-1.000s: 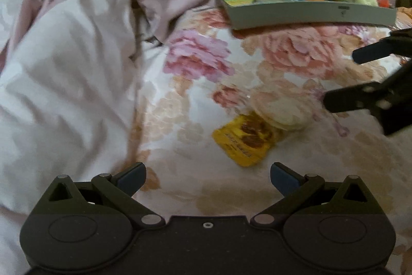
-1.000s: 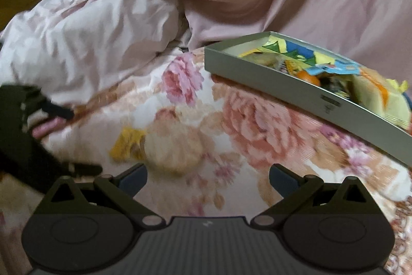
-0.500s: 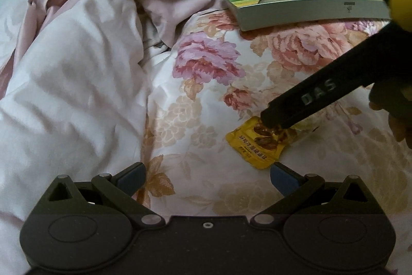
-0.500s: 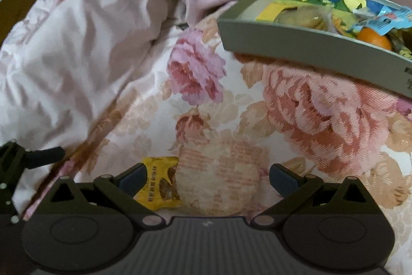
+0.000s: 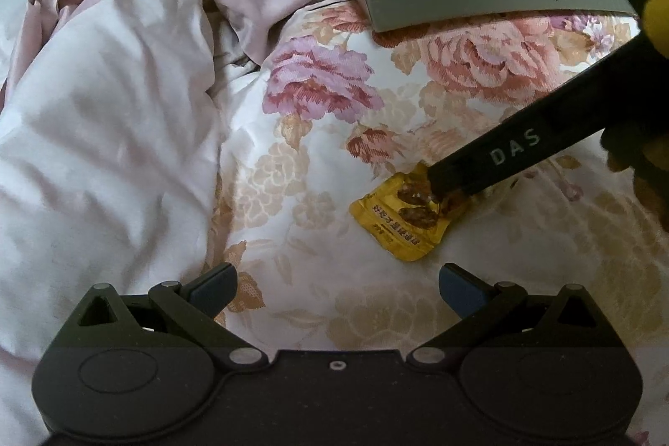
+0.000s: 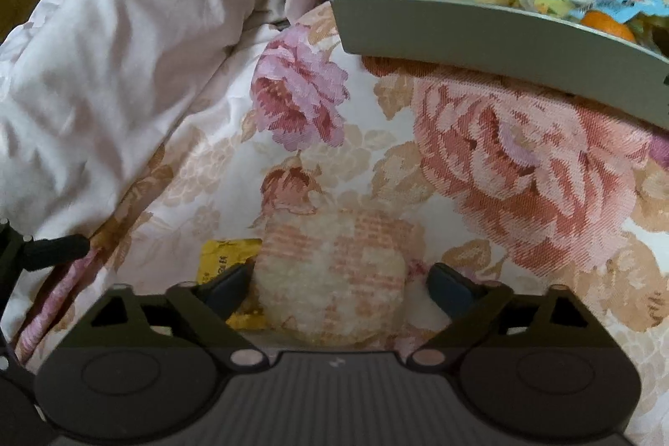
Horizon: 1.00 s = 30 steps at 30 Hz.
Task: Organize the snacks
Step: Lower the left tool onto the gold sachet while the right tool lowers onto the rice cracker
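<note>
A round rice cracker in a clear wrapper [image 6: 334, 274] lies on the floral bedspread. My right gripper [image 6: 340, 284] is lowered around it and its jaws are closing. The left pad sits at the cracker's edge, and a small gap shows at the right pad. A yellow snack packet [image 5: 407, 216] lies beside the cracker, partly under the left finger [image 5: 501, 153] of the right gripper. My left gripper [image 5: 336, 281] hovers open just in front of the yellow packet, holding nothing. The grey snack tray [image 6: 481, 40] stands further back on the right, with several wrapped snacks inside.
A rumpled pink duvet [image 5: 104, 111] rises as a soft mound along the left and back. The floral bedspread [image 6: 522, 174] is flat between the cracker and the tray. A finger of the left gripper [image 6: 54, 247] shows at the right wrist view's left edge.
My right gripper came in from the right, dropped onto the cracker, and its jaws narrowed around it. The left gripper stayed almost still and open.
</note>
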{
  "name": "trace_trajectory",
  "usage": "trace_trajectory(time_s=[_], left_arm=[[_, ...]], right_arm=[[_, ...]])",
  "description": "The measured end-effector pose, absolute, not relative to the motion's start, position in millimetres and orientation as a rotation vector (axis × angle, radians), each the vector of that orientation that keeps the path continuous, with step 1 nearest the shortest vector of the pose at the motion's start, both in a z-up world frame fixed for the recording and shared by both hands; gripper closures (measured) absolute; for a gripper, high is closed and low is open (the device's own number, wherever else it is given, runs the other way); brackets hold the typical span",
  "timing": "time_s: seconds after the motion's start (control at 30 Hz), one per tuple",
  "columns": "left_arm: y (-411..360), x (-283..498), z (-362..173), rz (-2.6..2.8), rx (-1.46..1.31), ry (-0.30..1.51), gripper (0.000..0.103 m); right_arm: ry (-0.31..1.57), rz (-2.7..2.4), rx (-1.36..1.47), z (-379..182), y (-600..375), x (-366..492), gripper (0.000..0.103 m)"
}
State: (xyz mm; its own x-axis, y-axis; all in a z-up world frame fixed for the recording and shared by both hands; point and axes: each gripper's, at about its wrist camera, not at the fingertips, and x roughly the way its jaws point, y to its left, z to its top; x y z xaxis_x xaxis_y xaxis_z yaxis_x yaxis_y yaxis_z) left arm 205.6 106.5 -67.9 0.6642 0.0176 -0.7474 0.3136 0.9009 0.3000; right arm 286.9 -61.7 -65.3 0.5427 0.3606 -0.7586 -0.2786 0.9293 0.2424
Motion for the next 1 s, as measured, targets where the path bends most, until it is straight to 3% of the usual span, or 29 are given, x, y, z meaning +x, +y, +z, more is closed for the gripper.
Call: trace_trajectory(time_s=[0.17, 0.73, 1.0], left_arm=[[103.6, 205.0, -69.8, -0.187, 0.446, 0.826, 0.001], [73.8, 222.0, -80.0, -0.434, 0.555, 0.608, 0.001], [79.2, 258.1, -93.8, -0.556, 0.444, 0.663, 0.001]], right_arm=[[0.897, 0.395, 0.1, -64.4, -72.7, 283.8, 0.026], [0.847, 0.414, 0.036, -64.5, -135.6, 264.1, 0.027], [0.873, 0.438, -0.017, -67.3, -153.1, 239.1, 0.026]])
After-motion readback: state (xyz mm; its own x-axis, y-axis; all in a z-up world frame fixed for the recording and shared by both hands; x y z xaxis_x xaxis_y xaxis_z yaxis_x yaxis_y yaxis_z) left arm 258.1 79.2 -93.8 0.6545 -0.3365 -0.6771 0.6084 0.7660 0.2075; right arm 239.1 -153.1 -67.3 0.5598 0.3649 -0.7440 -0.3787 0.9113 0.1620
